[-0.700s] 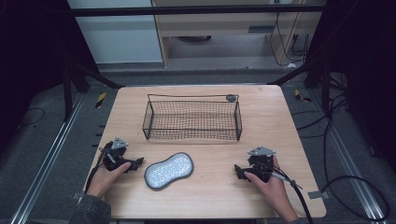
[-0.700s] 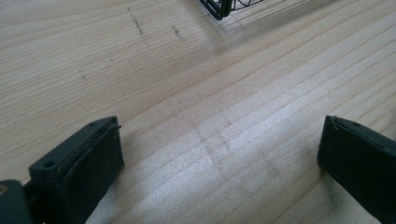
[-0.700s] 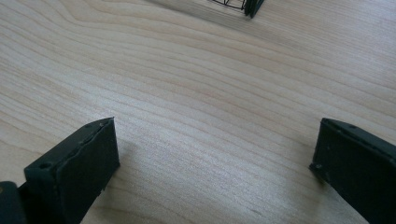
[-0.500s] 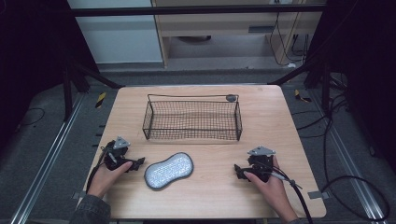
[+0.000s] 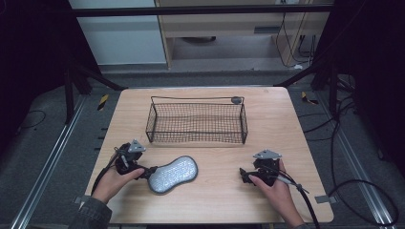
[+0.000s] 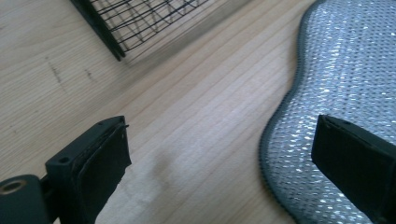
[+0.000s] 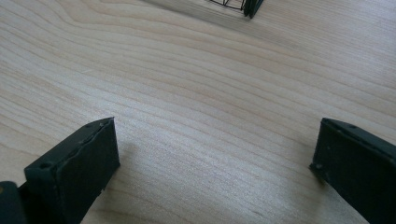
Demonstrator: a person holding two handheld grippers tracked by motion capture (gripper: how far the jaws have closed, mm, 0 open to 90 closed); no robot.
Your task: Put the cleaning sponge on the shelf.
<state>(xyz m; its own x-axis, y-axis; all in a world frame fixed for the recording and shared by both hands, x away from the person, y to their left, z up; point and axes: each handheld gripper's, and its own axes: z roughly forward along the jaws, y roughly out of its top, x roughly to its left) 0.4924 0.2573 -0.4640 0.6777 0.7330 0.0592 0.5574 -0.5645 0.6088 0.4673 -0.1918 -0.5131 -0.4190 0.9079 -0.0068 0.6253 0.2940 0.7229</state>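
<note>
A silver, glittering peanut-shaped pad (image 5: 173, 173) with a grey rim lies flat on the wooden table (image 5: 286, 124), in front of a black wire basket (image 5: 196, 99). My left gripper (image 5: 147, 172) sits low at the pad's left end. In the left gripper view the left gripper (image 6: 219, 154) is open, with one jaw over bare wood and the other over the edge of the pad (image 6: 345, 70). Nothing is pinched. My right gripper (image 5: 243, 175) rests at the front right, and in the right gripper view the right gripper (image 7: 215, 154) stands open over bare wood.
The wire basket (image 6: 140, 18) stands mid-table with nothing visible inside; its corner (image 7: 247, 5) is just in sight beyond the right jaws. A small dark round object (image 5: 236, 100) sits at the basket's far right corner. Cables trail off the table's front right.
My left gripper has edged a little to the right, toward the pad. The right gripper and the pad have stayed where they were.
</note>
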